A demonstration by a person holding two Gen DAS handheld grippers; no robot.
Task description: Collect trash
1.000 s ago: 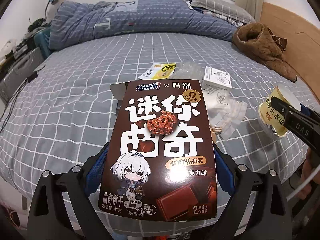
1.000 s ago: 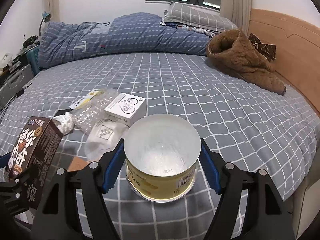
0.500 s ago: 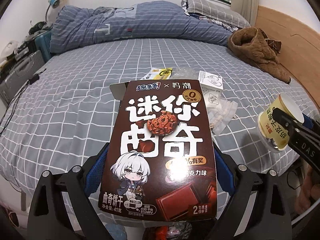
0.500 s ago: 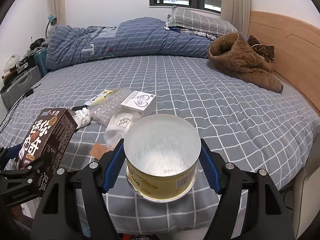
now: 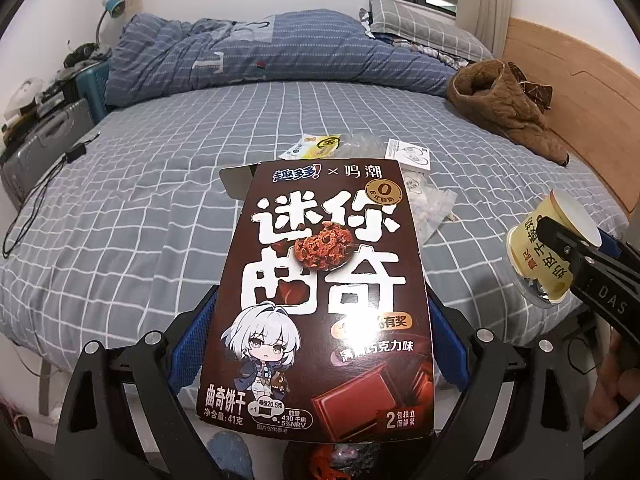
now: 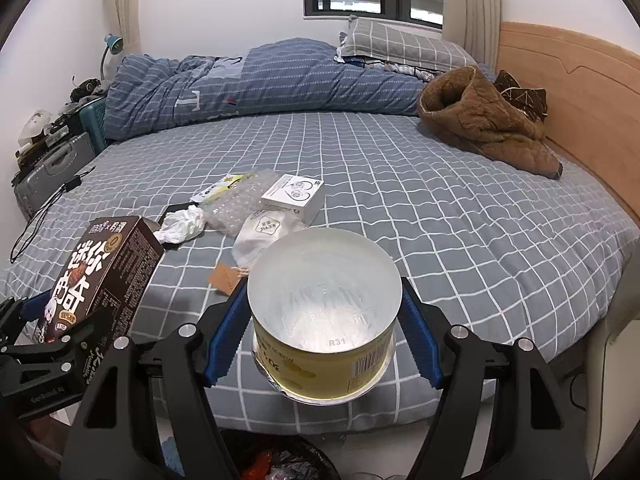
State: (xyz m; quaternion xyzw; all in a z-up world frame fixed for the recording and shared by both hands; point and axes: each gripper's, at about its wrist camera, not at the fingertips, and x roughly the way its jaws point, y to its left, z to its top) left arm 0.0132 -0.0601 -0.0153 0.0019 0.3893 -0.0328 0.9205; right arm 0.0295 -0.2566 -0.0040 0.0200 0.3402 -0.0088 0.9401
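A home bedroom: a bed [image 6: 400, 184] with checked sheet, rumpled duvet [image 6: 256, 80], pillow [image 6: 404, 46], wooden headboard [image 6: 568, 92]

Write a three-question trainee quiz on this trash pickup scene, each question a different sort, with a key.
1. True or false: the left gripper is shut on the brown cardboard cookie box.
2. The right gripper holds: A) a crumpled white tissue B) a yellow foil-lidded cup C) a white earphone box
3. Fill in: the sheet of clear bubble wrap lies on the grey checked ____.

Key: 1 true. 2 B, the yellow foil-lidded cup. 3 bedsheet.
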